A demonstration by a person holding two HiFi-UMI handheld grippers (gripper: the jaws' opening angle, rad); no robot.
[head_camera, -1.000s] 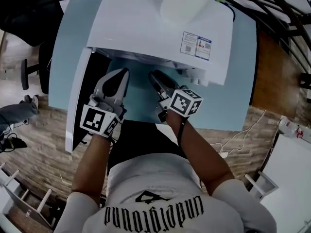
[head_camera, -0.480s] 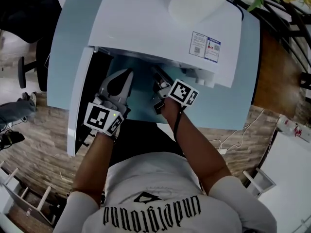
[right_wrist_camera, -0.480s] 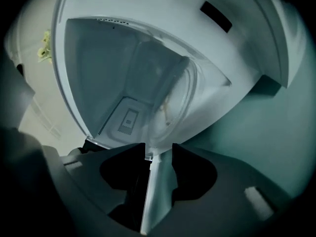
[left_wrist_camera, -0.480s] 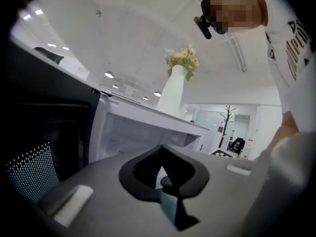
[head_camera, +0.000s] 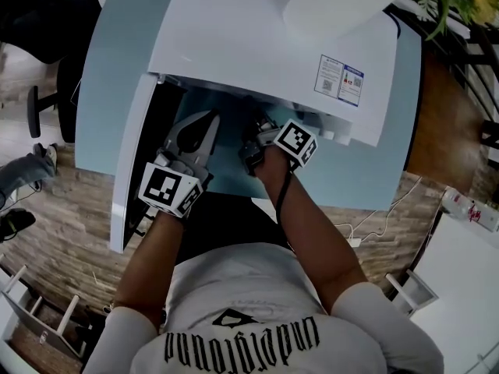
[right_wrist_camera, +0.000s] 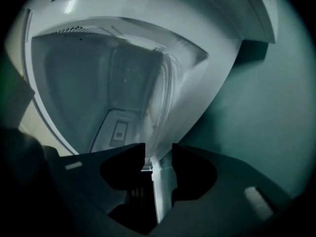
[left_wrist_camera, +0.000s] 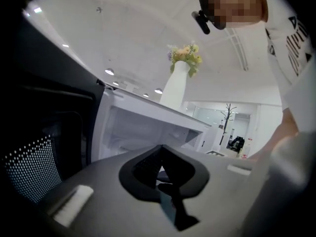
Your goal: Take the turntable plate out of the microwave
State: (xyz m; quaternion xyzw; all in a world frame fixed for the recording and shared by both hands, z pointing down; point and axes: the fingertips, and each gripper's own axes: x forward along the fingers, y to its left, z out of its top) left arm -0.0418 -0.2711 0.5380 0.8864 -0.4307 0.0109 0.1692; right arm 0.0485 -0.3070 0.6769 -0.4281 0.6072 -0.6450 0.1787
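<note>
At the microwave (head_camera: 257, 45) mouth, right gripper (right_wrist_camera: 158, 152) wide open
Its jaws have just been opening and stand apart, gripping nothing, with the rim of the turntable plate (right_wrist_camera: 159, 98) just ahead, inside the open cavity. My left gripper (left_wrist_camera: 165, 174) hangs alongside, closed and empty.

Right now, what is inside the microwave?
The glass plate shows on the floor of the microwave. The right claw faces its rim; its jaws have just been opening, gripping nothing. What lies under the plate is covered.
</note>
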